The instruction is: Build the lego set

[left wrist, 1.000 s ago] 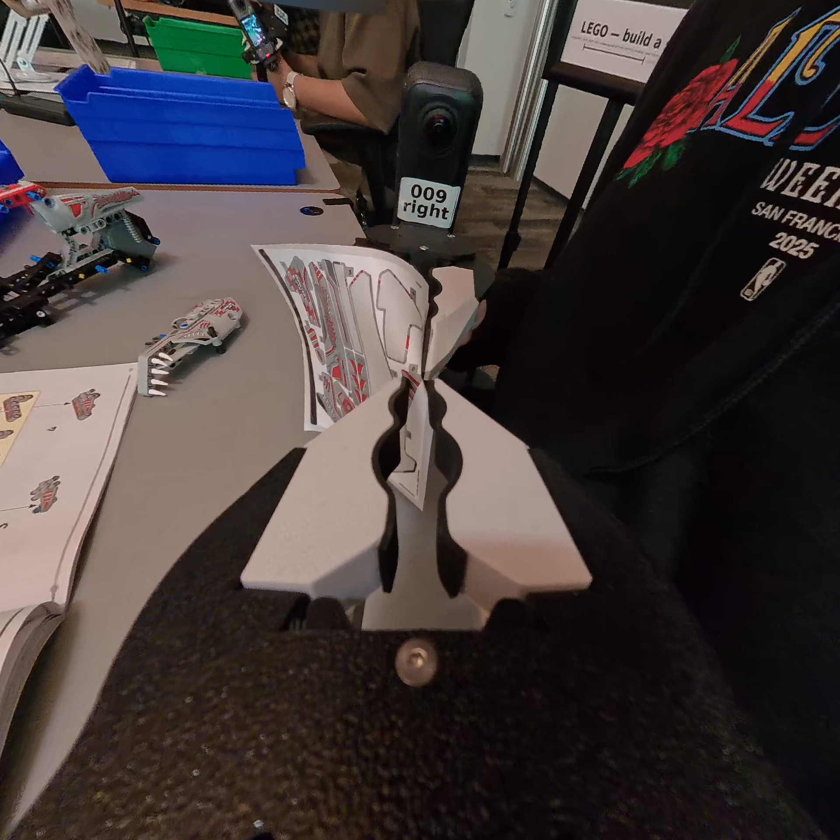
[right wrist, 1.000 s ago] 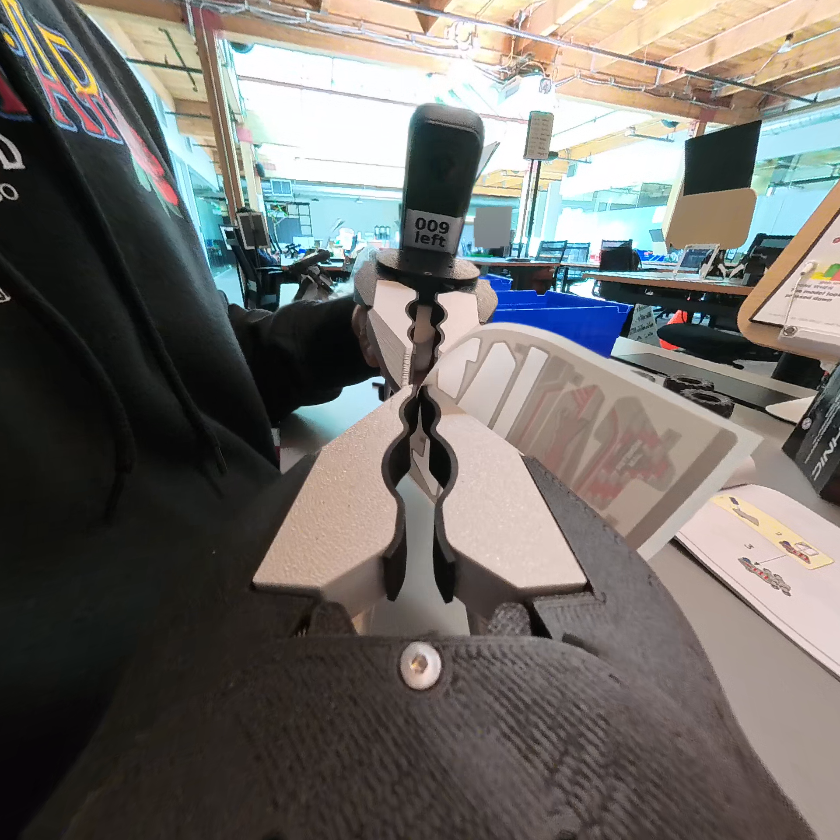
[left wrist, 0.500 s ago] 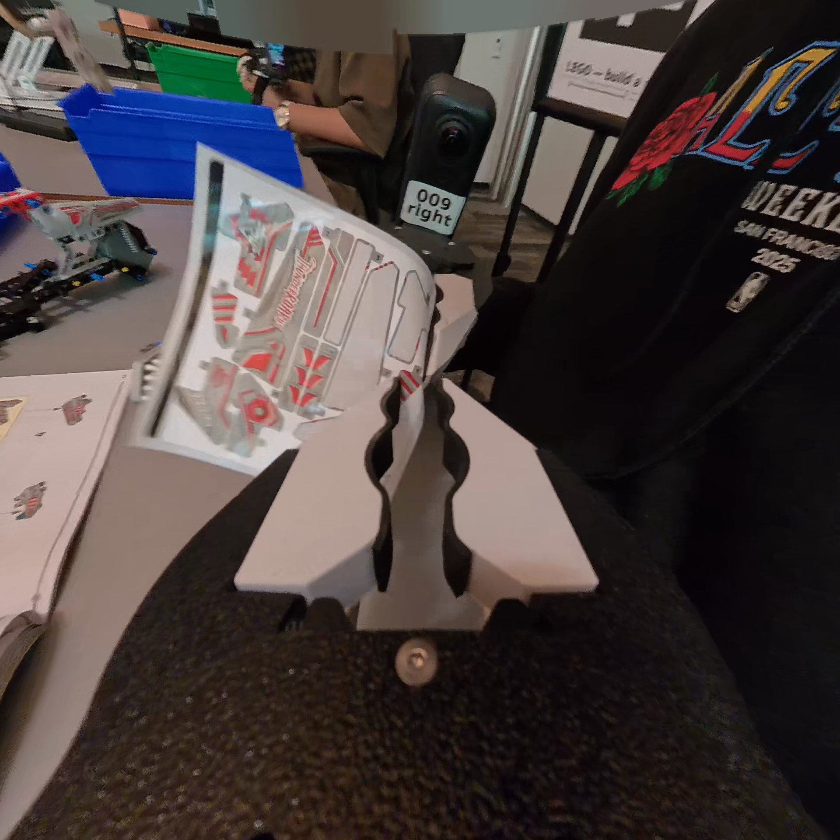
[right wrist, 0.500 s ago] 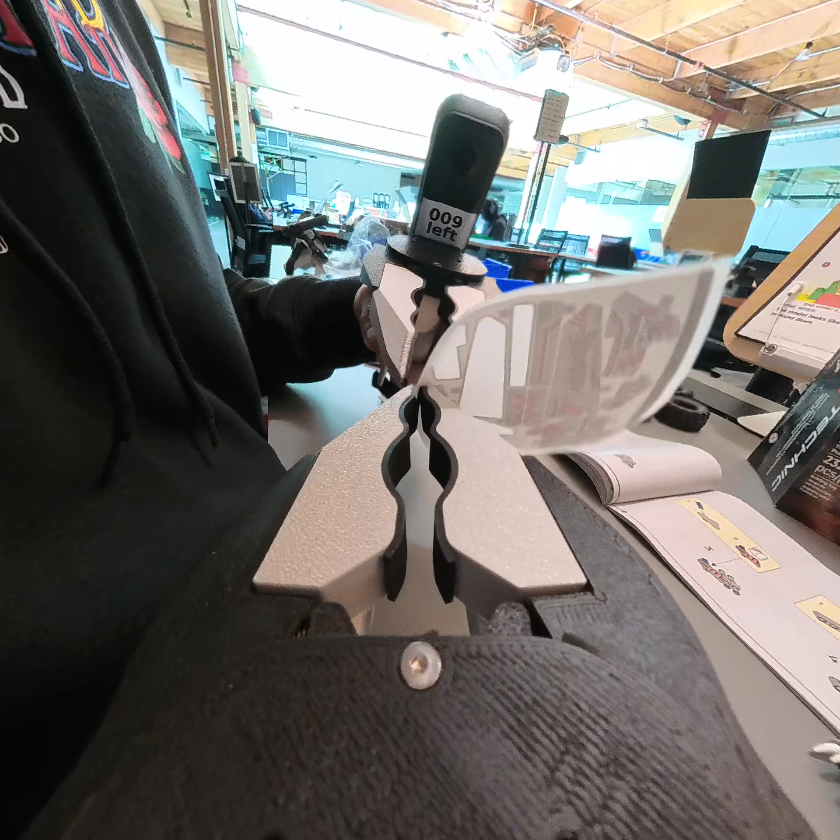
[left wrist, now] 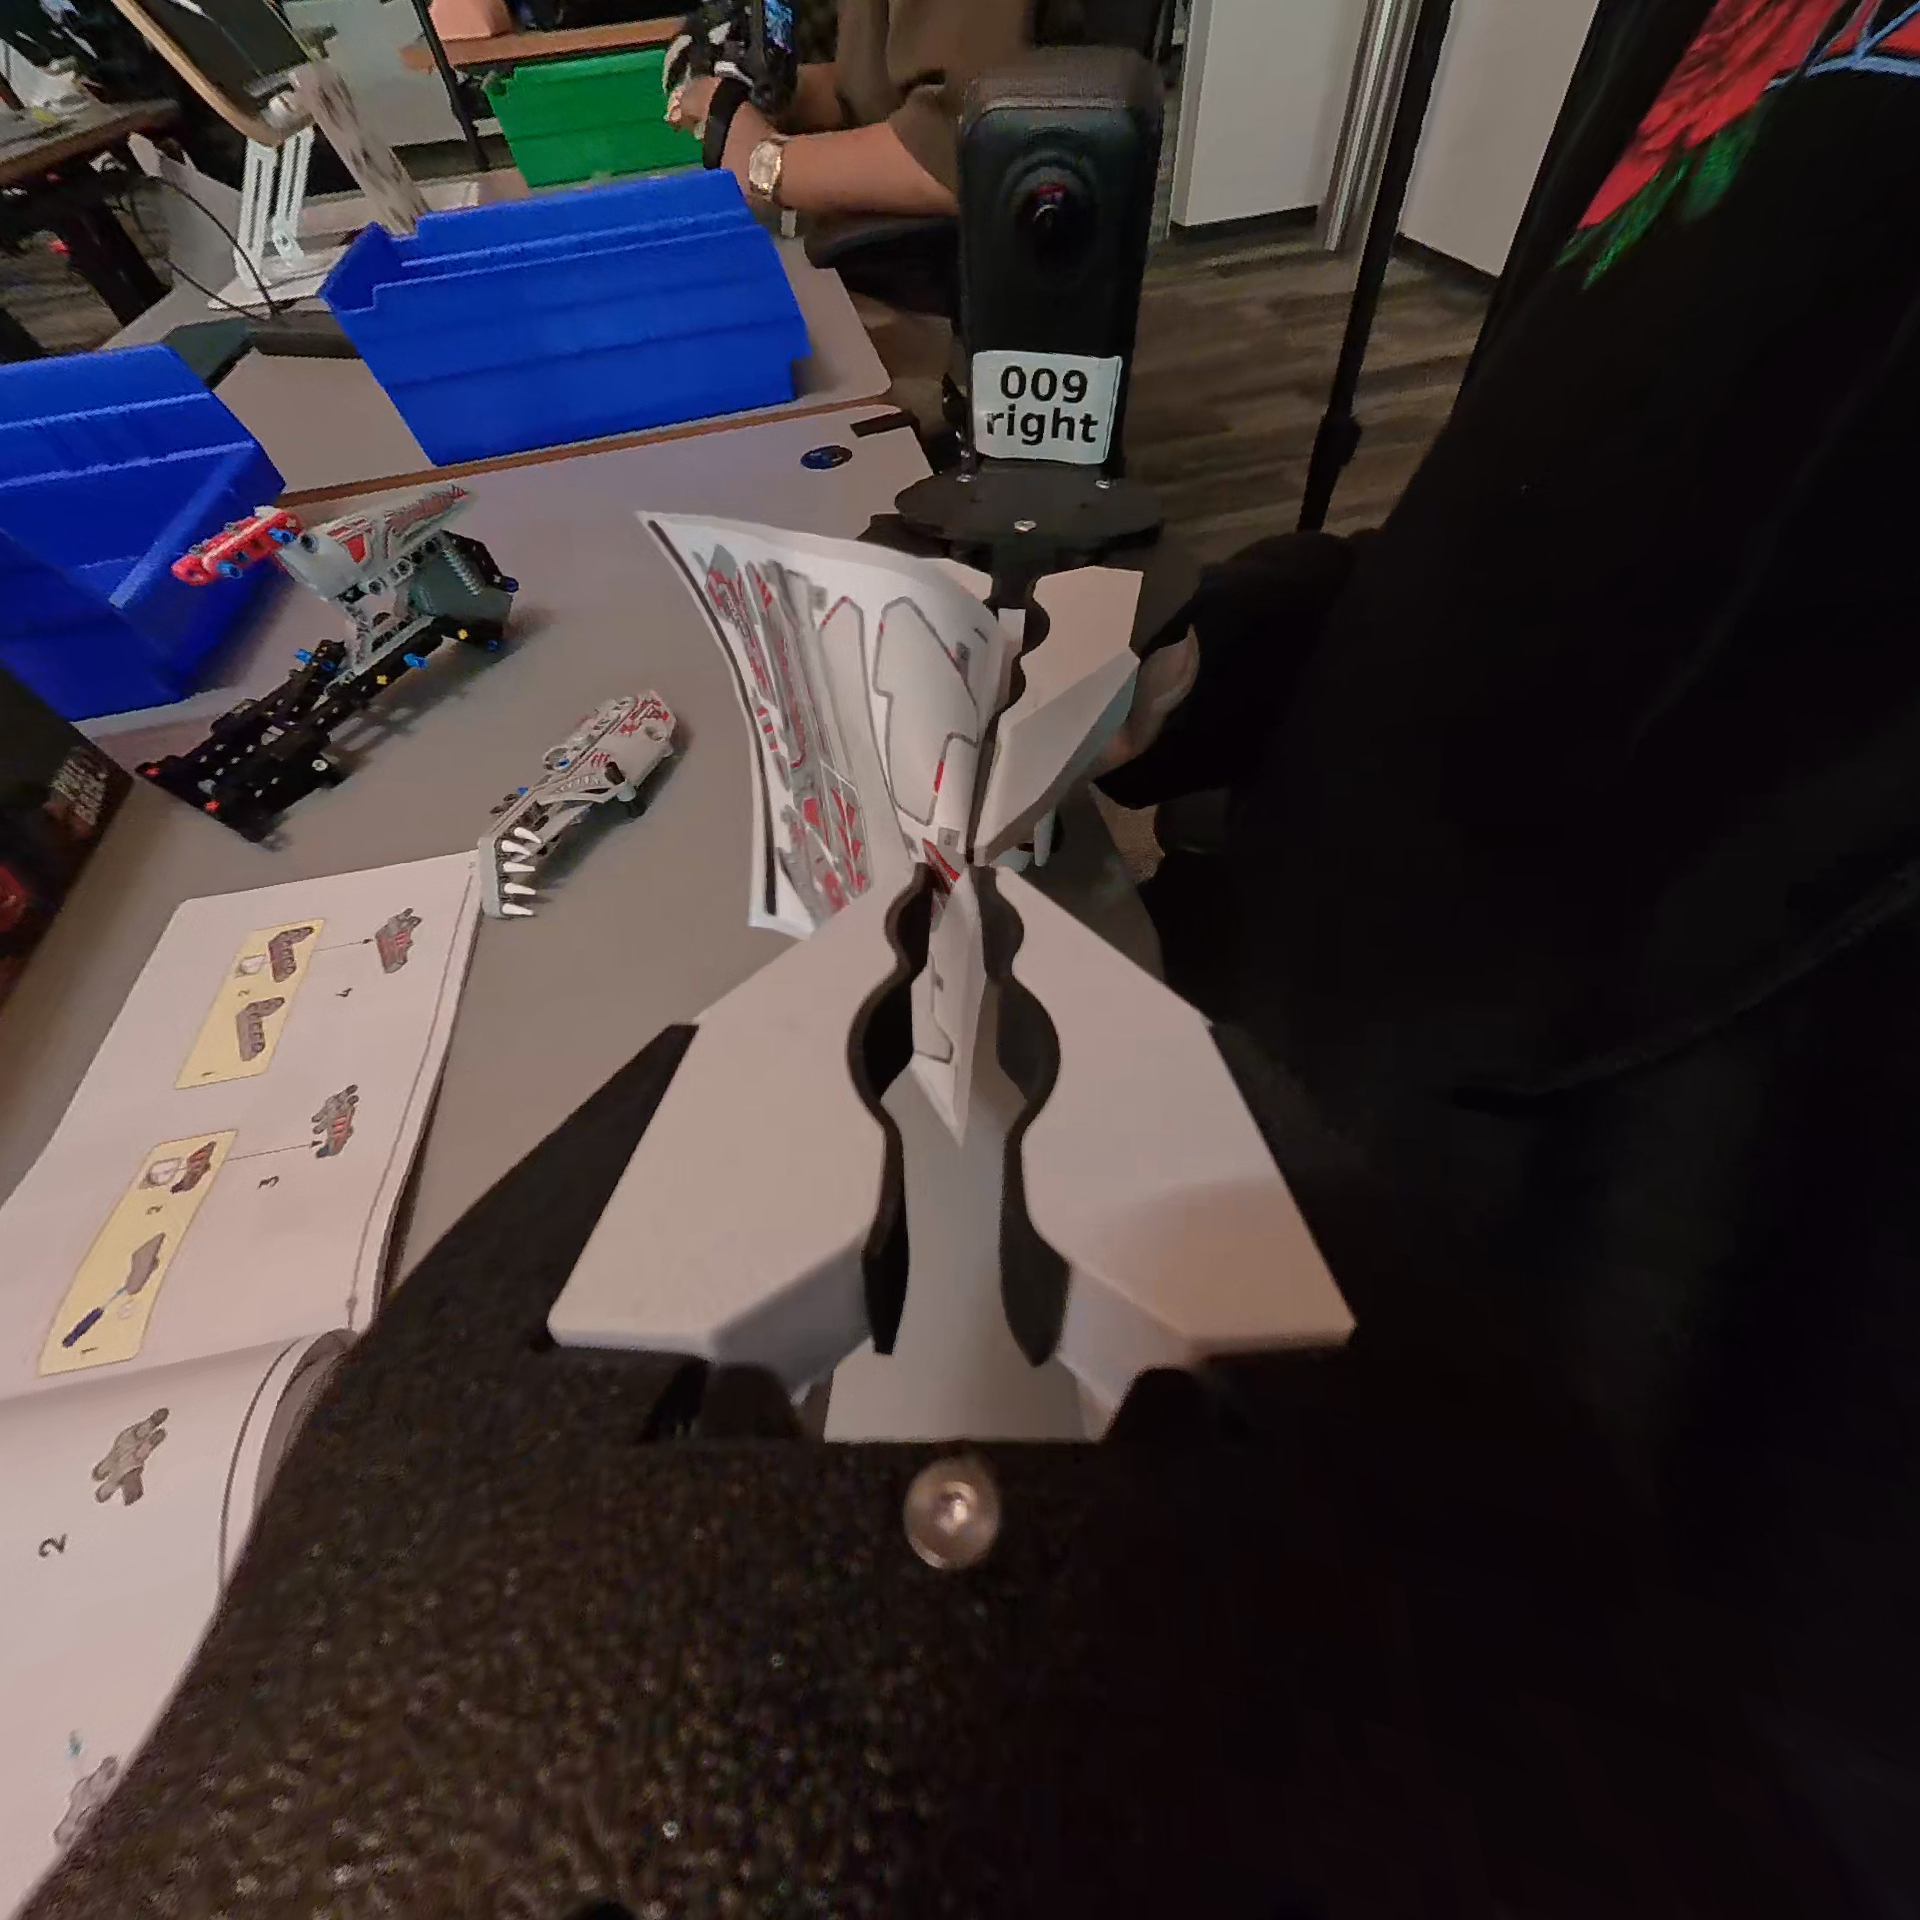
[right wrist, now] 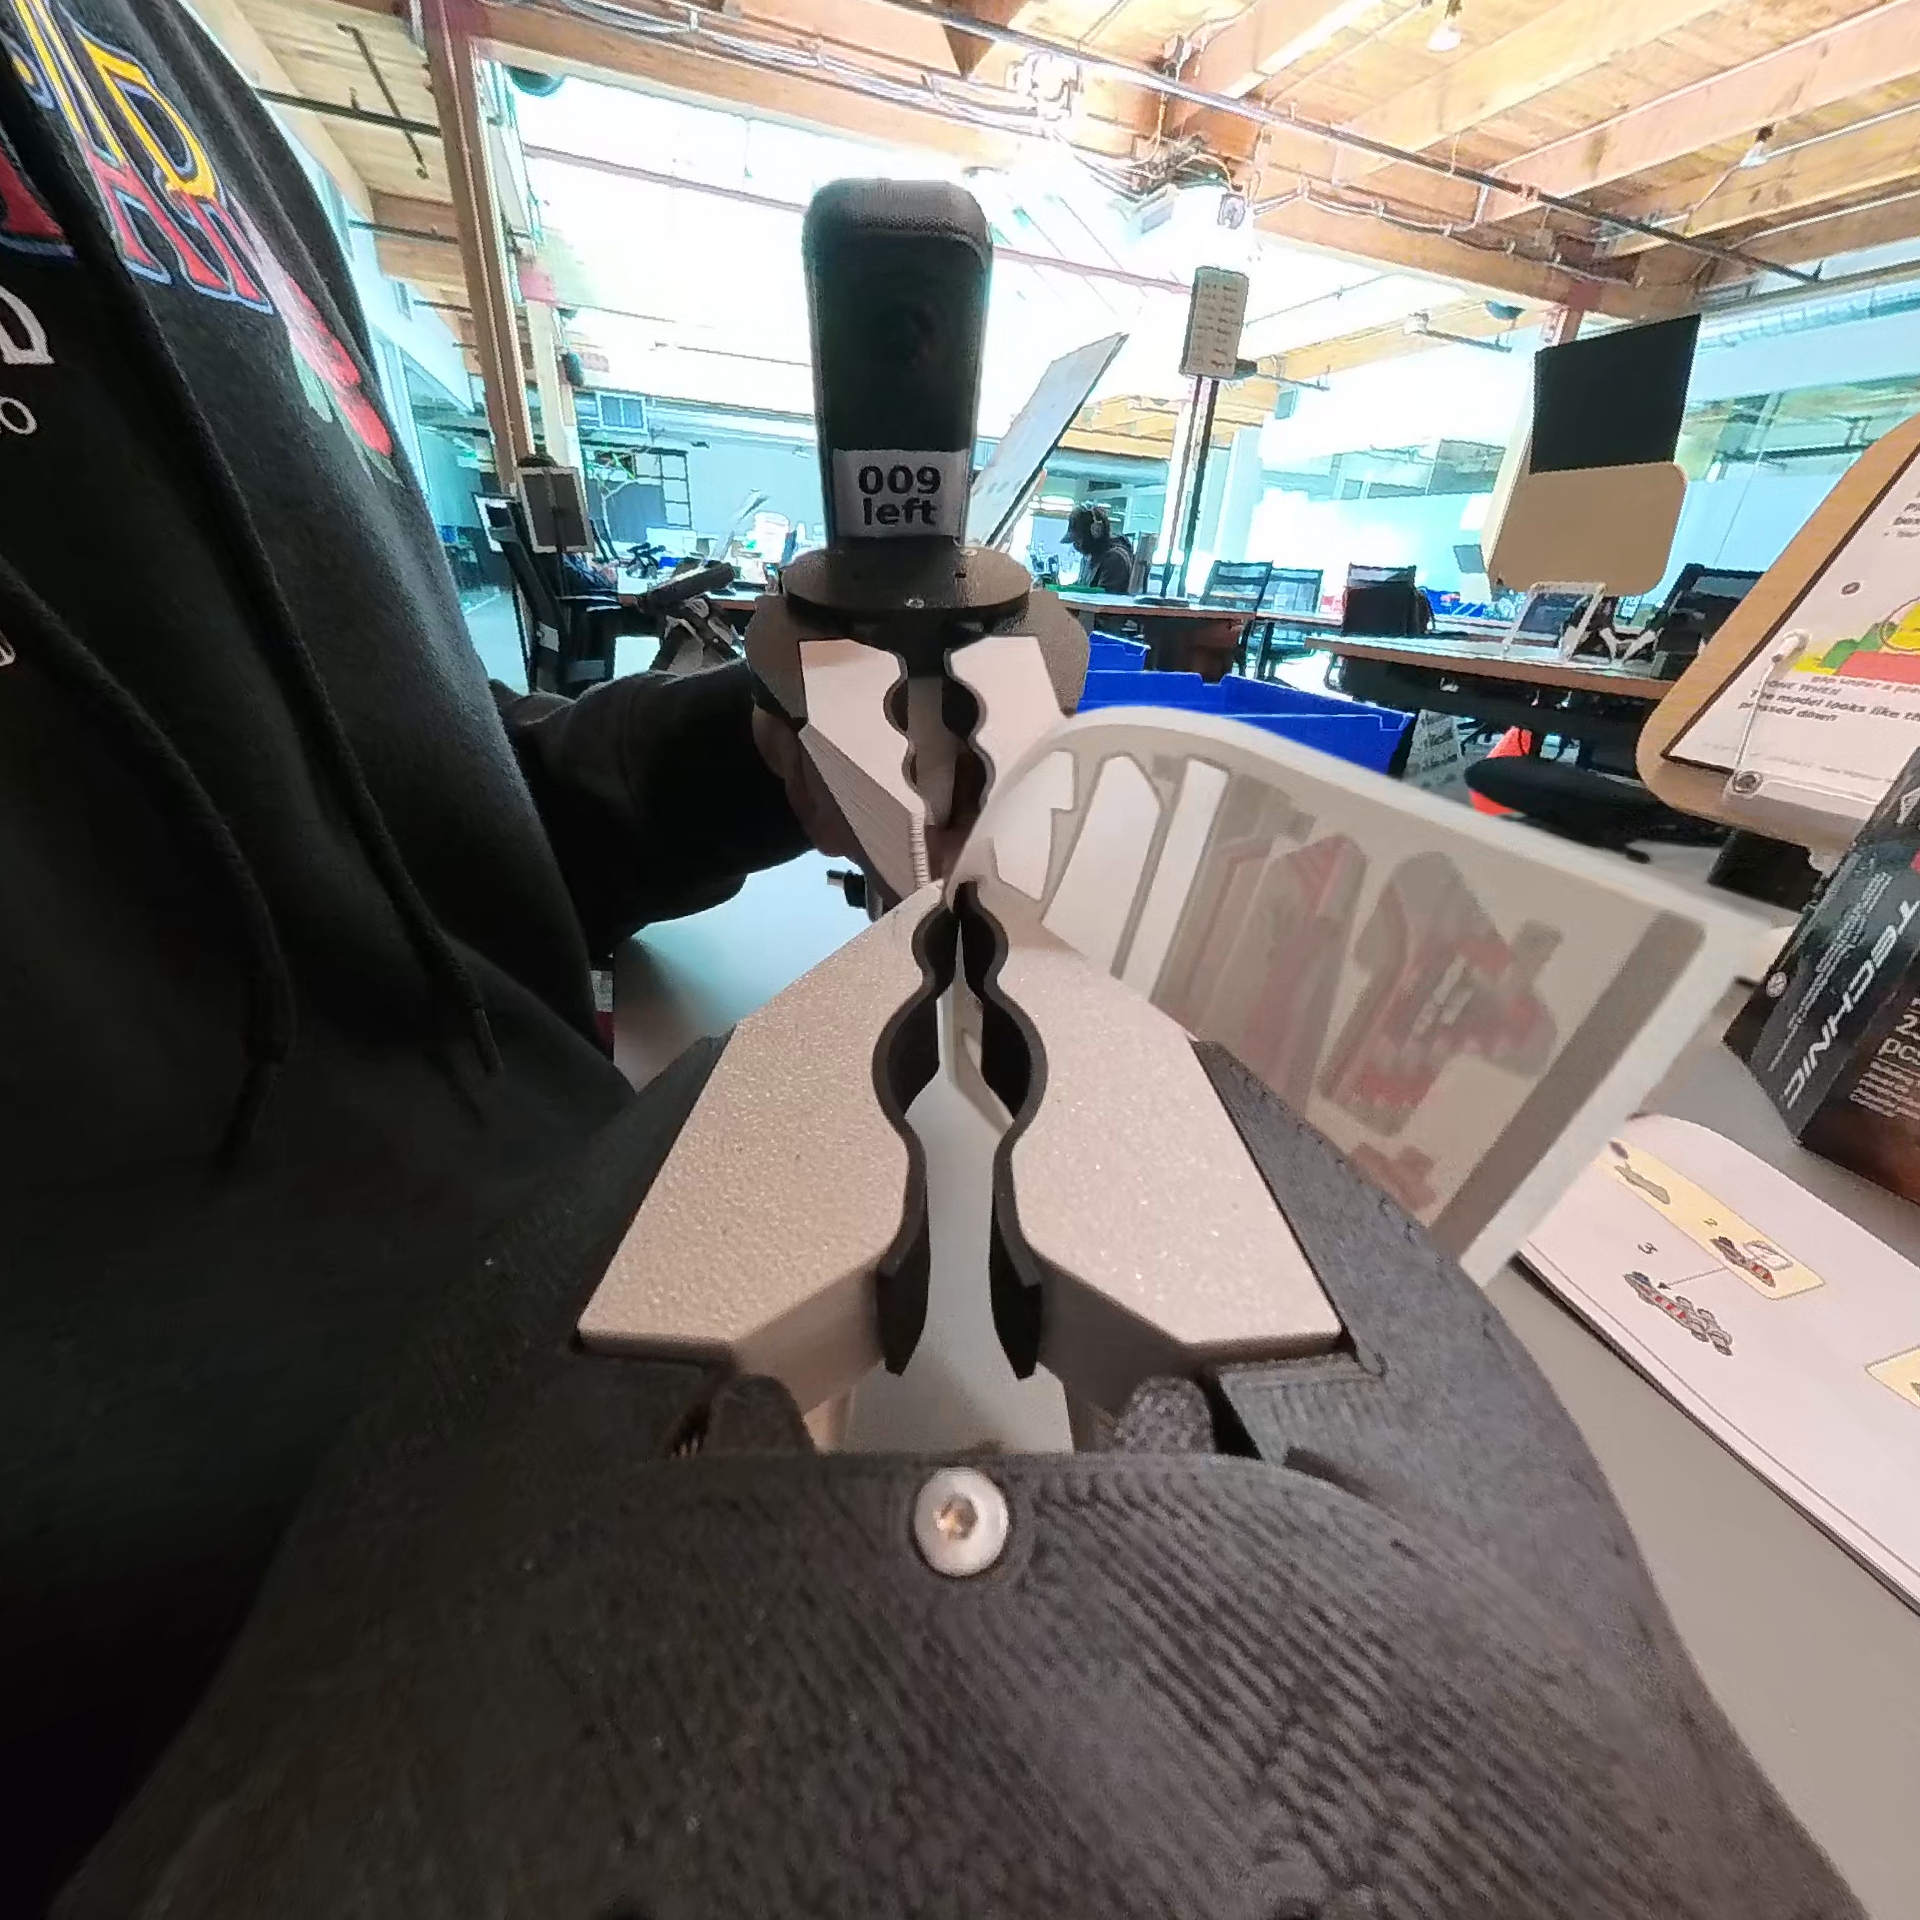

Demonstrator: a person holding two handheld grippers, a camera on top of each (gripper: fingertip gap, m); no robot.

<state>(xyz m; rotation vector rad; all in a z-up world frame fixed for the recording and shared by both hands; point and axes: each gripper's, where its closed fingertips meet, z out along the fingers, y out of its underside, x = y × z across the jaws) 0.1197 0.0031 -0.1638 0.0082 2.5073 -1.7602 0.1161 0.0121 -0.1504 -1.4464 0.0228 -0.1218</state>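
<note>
The sticker sheet [left wrist: 852,717] is white with red and grey shapes. Beside it, grey table [left wrist: 582,966], blue bins [left wrist: 582,301], a green bin [left wrist: 592,114], and a grey-red-black lego model [left wrist: 343,644].

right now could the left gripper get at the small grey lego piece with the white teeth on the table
Probably not yet: the left gripper is shut on the sticker sheet, shared with the right gripper. The path to the toothed piece looks open.

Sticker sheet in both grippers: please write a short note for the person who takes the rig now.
Left gripper: shut on the sticker sheet, held off the table.
Right gripper: shut on the same sheet's edge.
On the table: black chassis, grey toothed part, open instruction booklet.
Done: some stickers look already gone.
Left: peel and apply the rest, join the parts.
</note>
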